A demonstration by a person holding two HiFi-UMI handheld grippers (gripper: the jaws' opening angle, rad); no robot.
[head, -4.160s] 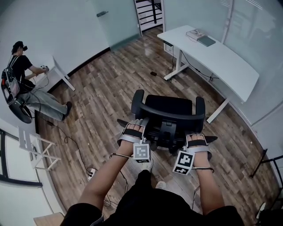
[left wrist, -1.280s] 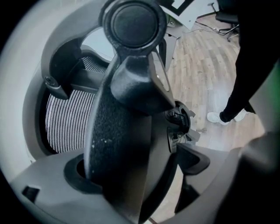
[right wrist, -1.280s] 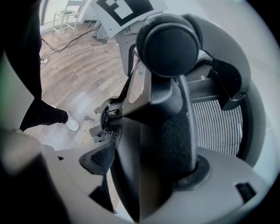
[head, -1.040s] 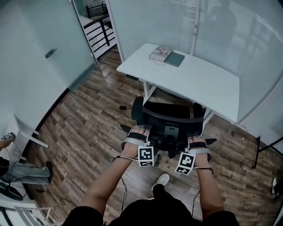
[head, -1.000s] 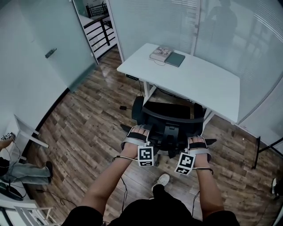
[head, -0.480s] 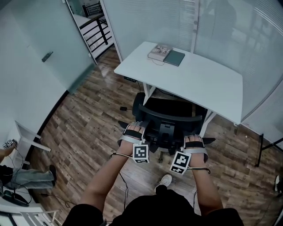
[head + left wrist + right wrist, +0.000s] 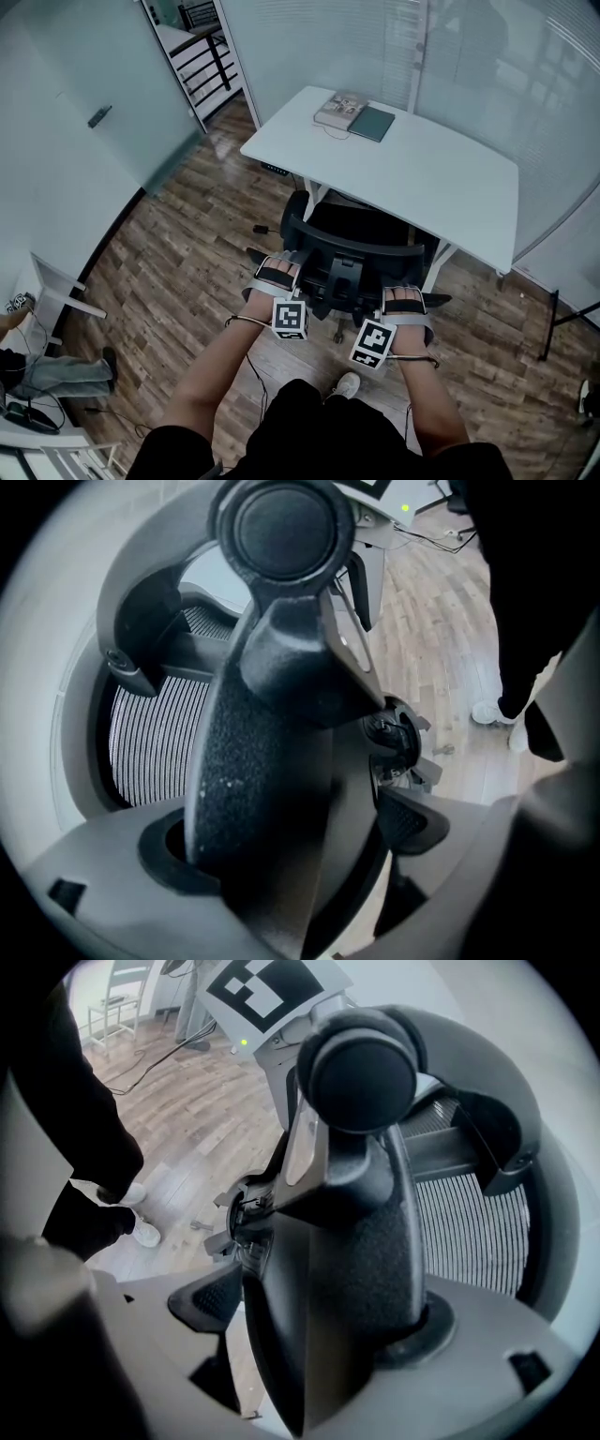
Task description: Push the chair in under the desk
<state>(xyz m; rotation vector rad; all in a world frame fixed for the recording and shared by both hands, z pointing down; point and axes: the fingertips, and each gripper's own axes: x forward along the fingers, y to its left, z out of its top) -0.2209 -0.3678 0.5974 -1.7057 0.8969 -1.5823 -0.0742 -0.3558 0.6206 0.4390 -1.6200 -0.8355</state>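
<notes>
Black chair [image 7: 361, 246] partly under desk [image 7: 422, 173]; push part done.
My left gripper [image 7: 274, 274] and right gripper [image 7: 405, 302] each clamp its back rim; seat front tucked in; back not yet under.

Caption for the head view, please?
Left gripper and right gripper clamp the black chair by its backrest, seat front just under the white desk.

**Chair partly under the bench**

We see the black, mesh-backed chair [image 7: 361, 246] upright on the wood floor with its back toward us. Its seat is tucked partly beneath the near edge of the white bench [image 7: 441, 187].
</notes>
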